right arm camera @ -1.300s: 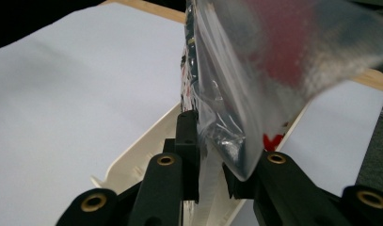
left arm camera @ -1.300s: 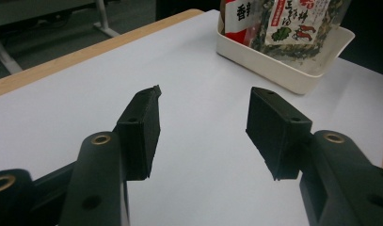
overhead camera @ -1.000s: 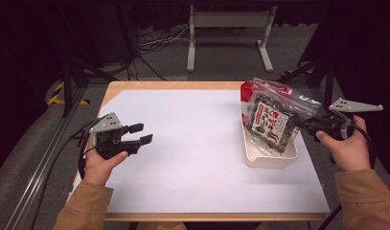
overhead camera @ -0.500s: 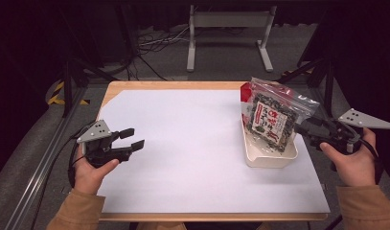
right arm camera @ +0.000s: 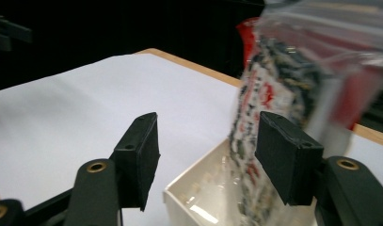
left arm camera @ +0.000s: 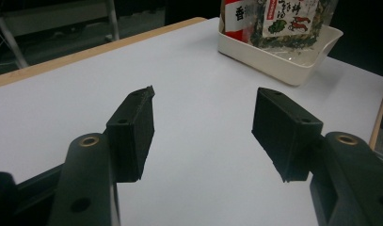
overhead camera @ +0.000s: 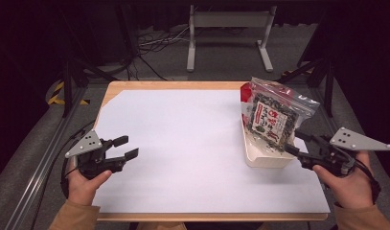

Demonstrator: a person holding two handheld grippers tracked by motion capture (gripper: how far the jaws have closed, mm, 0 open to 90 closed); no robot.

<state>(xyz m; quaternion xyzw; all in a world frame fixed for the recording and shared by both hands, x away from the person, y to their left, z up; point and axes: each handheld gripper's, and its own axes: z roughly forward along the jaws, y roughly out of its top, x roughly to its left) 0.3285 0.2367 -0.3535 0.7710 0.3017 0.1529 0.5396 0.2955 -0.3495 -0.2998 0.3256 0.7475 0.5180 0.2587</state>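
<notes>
At the table's near edge, the person's left hand holds the left gripper just inside the near left corner, over the white sheet that covers the tabletop. Its jaws stand wide with nothing between them and have just been opening a little further; in the left gripper view the left gripper frames only bare sheet. Near the right edge, toward the near right corner, the right hand holds the right gripper, whose jaws also stand wide apart after just springing open. Its tips sit just beside the near right end of the tray, and no pad presses on anything. In the right gripper view the right gripper looks over the tray's corner, with the bag rising beyond it, blurred. Farther back along the right edge, the white tray lies on the sheet with its long side running away from the person. The bag, a clear zip pouch of dark flakes with a red and white label, stands in the tray, leaning back toward the far right corner, free of both grippers.
</notes>
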